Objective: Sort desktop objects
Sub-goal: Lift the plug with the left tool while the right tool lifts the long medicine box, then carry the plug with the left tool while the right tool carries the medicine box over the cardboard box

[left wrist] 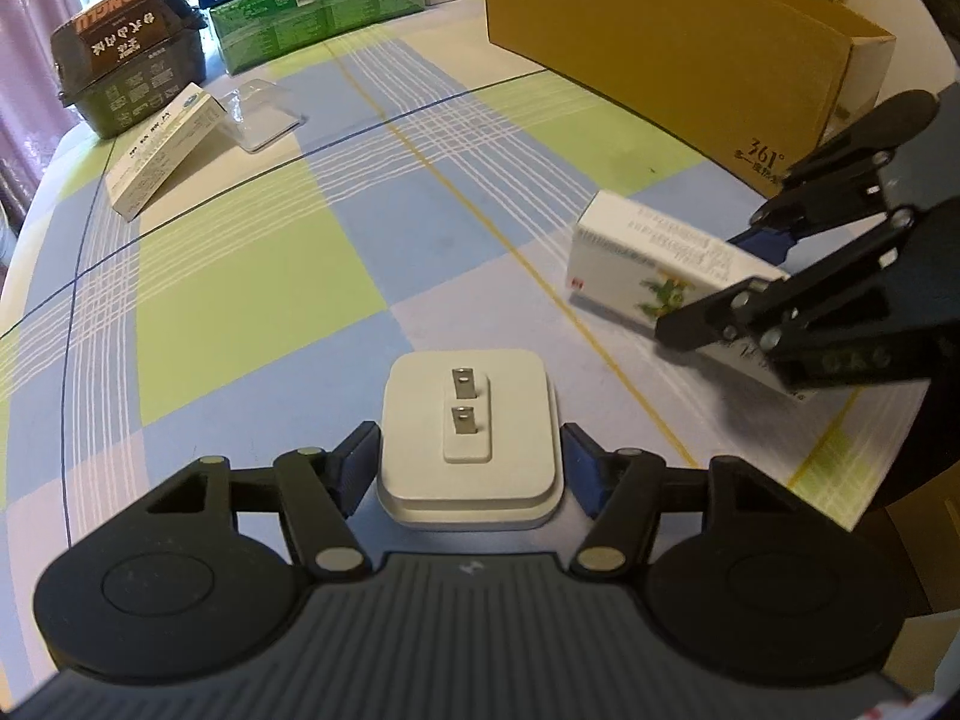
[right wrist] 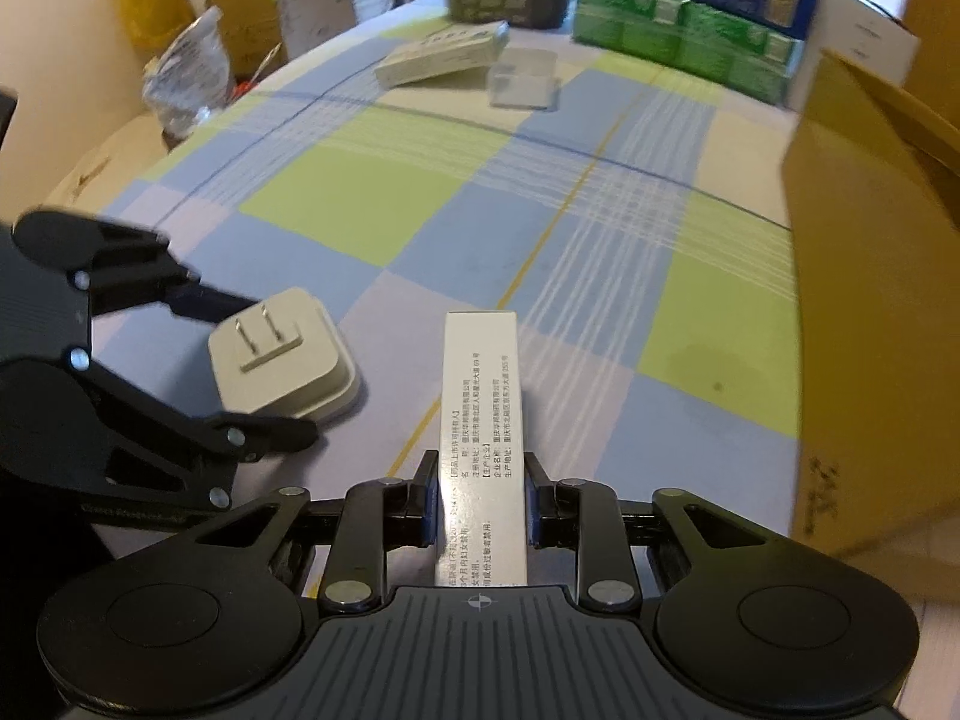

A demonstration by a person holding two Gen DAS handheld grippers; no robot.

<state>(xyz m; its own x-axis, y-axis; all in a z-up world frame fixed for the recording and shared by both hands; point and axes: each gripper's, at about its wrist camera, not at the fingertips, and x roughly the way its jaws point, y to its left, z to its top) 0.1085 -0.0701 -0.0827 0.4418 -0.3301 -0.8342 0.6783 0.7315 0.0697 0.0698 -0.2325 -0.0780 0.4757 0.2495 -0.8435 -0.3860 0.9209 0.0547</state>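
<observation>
The left gripper (left wrist: 468,456) has its jaws spread around a white square plastic plug adapter (left wrist: 467,444) with two metal prongs facing up; the blue pads stand just beside its two sides, with a sliver of gap on each, so the adapter appears bracketed rather than squeezed, and it looks to rest on the checked blue, green and white tablecloth (left wrist: 252,276). The right gripper (right wrist: 478,501) is clamped on a long white printed cardboard medicine box (right wrist: 482,420), which runs straight out ahead between the jaws and seems lifted off the cloth.

By my reading the sorting is at an early to middle stage. One item is in hand and one is about to be taken. Far ahead of the left jaws and to their left, a second flat white carton (left wrist: 165,150) leans against a clear plastic blister tray (left wrist: 264,111); both look untouched. The large open brown cardboard box (left wrist: 660,42), ahead and to the right of both jaws, is the likely destination, though its contents are hidden.
</observation>
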